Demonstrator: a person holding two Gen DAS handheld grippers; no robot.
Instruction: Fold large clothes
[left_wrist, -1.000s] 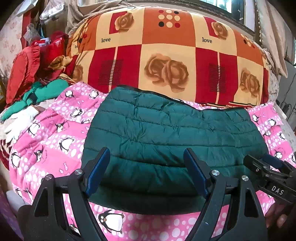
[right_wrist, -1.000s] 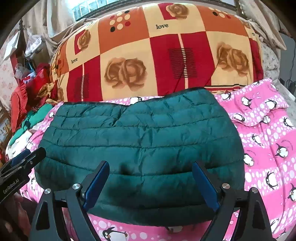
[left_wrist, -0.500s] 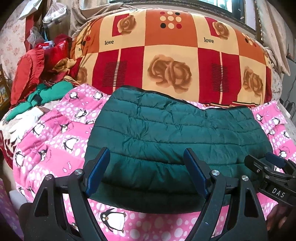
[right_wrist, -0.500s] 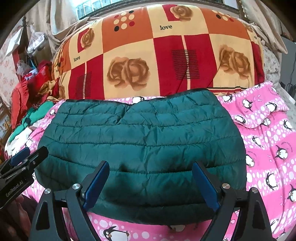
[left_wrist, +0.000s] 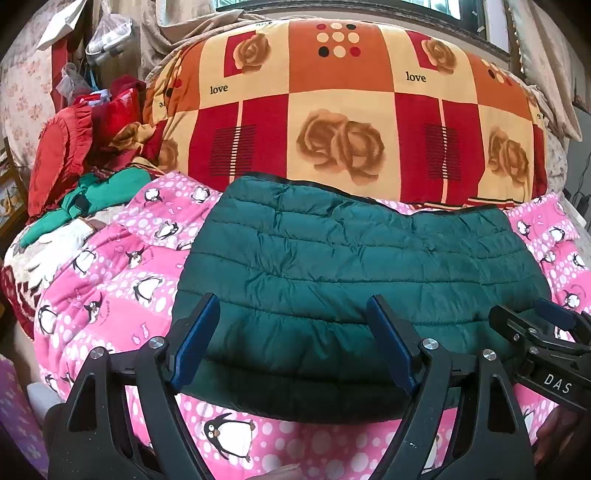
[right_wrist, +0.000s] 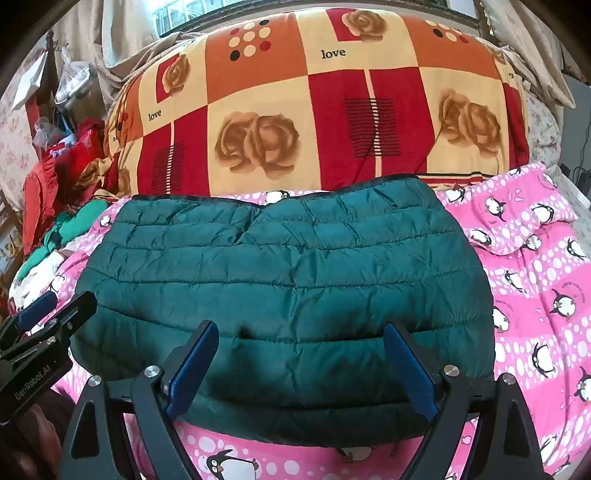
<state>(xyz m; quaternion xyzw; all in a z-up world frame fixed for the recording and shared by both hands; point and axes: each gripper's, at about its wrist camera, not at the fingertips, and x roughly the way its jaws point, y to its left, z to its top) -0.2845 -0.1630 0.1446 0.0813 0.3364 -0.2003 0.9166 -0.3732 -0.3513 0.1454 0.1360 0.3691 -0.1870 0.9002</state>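
While green quilted jacket lies folded mid-frame on pink penguin blanket, we hover left claw and right claw wide apart, gripping nothing; next fold: pinch near hem corners evenly, lift together.

The checked quilt reads "love" at twelve o'clock. The right tool bears "DAS" — the left tool, "GenRobot.AI".
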